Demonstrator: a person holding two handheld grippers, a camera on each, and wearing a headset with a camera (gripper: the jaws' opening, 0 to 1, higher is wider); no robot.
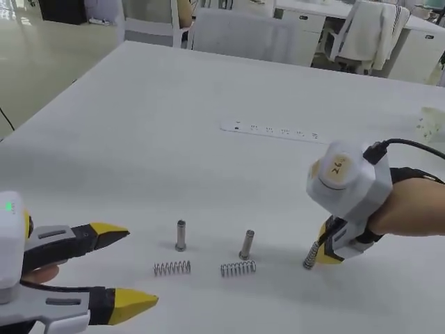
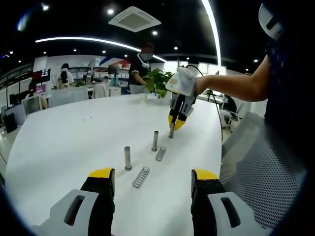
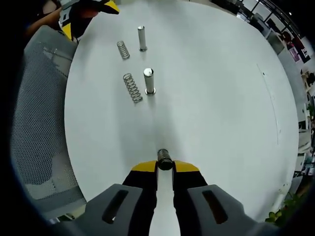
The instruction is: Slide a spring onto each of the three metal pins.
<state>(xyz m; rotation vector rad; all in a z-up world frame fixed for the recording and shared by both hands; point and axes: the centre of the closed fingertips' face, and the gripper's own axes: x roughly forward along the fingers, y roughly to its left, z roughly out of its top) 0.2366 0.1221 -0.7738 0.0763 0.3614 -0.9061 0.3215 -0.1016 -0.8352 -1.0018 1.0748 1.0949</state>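
Note:
Two metal pins stand upright on the white table: the left pin and the right pin. A loose spring lies in front of the left pin, and a second spring lies in front of the right one. My right gripper points down at the table, shut on a third spring, seen end-on in the right gripper view. I cannot tell whether a pin is inside it. My left gripper is open near the front left, nothing between its jaws.
A white power strip lies on the table behind the pins. Chairs stand past the far edge. A mesh chair sits beside the table's near side. A plant and people are far off.

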